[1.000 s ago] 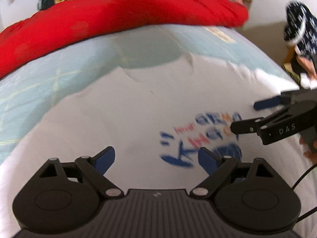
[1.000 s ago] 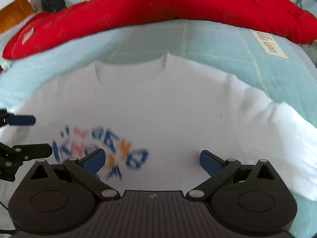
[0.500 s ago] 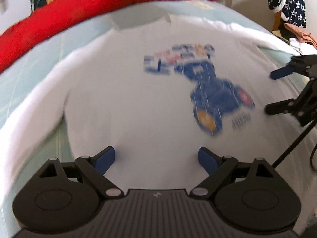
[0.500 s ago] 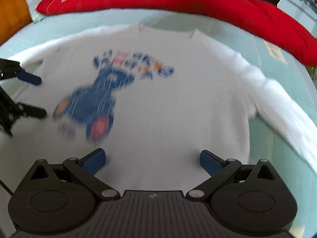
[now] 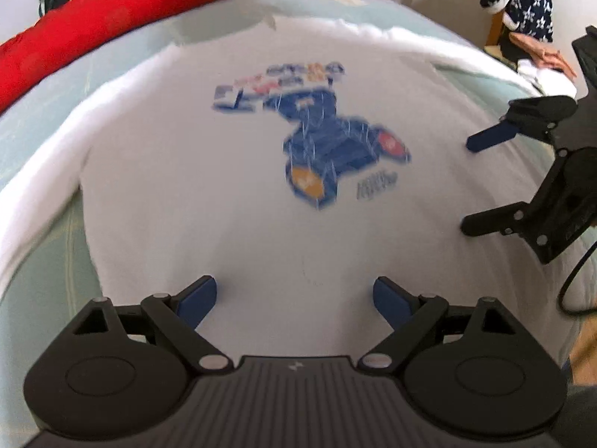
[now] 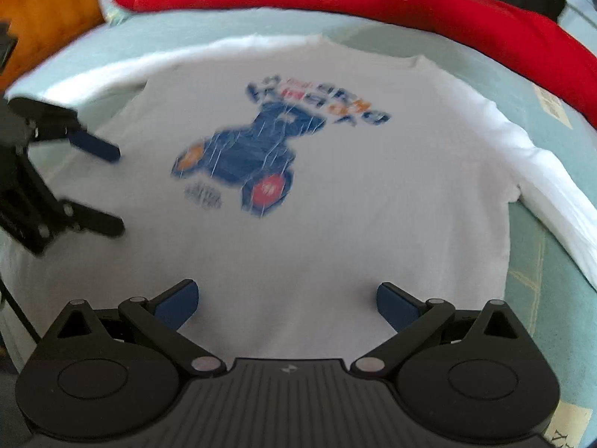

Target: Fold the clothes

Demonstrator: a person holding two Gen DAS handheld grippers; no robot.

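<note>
Both of your grippers have pulled back toward the bottom of the white shirt [image 5: 209,194]. It lies flat on the pale green bed [image 6: 537,261]. Your left gripper [image 5: 294,295] and right gripper [image 6: 285,298] are spread wide, pinching nothing.

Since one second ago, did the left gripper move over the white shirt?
Yes. The left gripper drew back from the red blanket toward the hem of the white shirt; the whole print now shows ahead.

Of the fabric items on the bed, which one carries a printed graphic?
The white long-sleeved shirt, spread flat under both grippers, has a blue, orange and red print on its chest. The red blanket behind it looks plain.
</note>
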